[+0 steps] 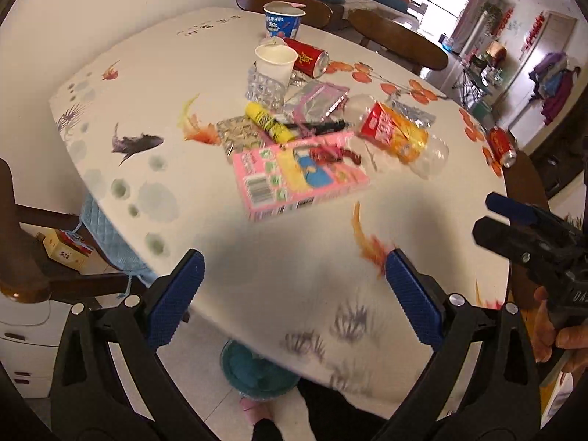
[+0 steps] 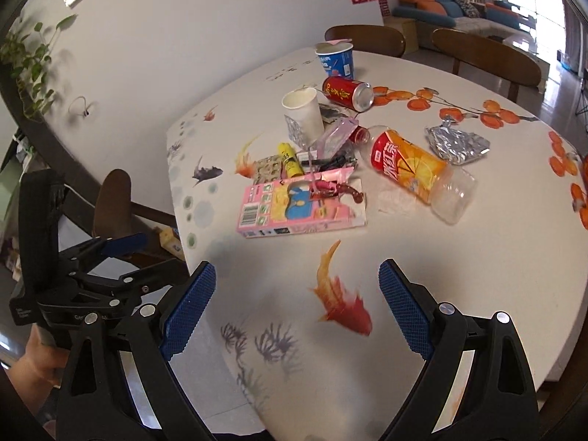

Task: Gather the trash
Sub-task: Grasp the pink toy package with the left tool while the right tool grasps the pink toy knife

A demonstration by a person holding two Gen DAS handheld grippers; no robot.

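Note:
Trash lies in a heap mid-table: a pink carton [image 1: 299,176] [image 2: 301,204], a clear bottle with an orange label [image 1: 398,132] [image 2: 415,169], a yellow tube [image 1: 268,121] [image 2: 288,154], a white paper cup [image 1: 275,64] [image 2: 305,114], a red can [image 1: 308,57] [image 2: 347,92], a blue noodle cup [image 1: 283,20] [image 2: 336,58] and crumpled foil [image 2: 457,143]. My left gripper [image 1: 294,290] hangs open over the near table edge, short of the carton, holding nothing. My right gripper [image 2: 297,305] is open too, above the painted goldfish, also empty.
The white table [image 1: 147,73] [image 2: 477,275] carries fish and flower prints. A second red can [image 1: 501,143] lies near its right edge. Wooden chairs [image 1: 294,5] [image 2: 485,55] stand at the far side, another chair [image 2: 114,202] at the left. A teal bin [image 1: 257,371] sits on the floor below.

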